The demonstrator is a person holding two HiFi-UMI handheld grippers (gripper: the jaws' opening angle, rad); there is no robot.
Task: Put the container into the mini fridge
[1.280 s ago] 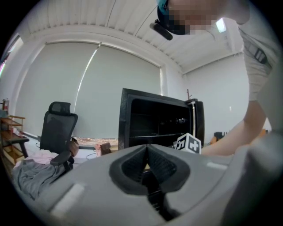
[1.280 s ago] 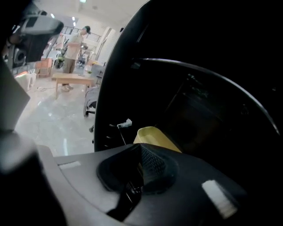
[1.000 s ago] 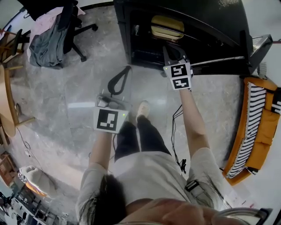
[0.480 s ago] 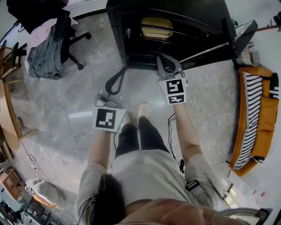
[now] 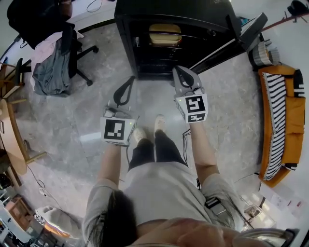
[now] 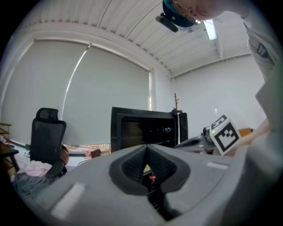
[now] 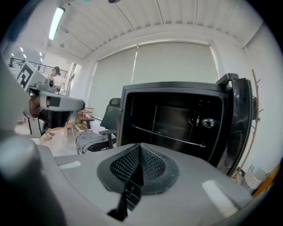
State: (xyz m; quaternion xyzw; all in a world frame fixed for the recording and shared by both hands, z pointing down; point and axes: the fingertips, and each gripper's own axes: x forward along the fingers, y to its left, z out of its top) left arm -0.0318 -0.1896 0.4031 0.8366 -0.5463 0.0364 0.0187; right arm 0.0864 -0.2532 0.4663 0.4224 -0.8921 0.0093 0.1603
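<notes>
Top centre of the head view, the container sits on a shelf inside the open mini fridge — job looks done. Left gripper and right gripper hang just below, jaws pressed together on nothing. Looks like a stiff, light lidded tub — I'd pinch its long sides under the lid; smooth plastic might slip.

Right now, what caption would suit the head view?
Person faces the open mini fridge with the yellow container inside; left claw and right claw shut, empty.
</notes>
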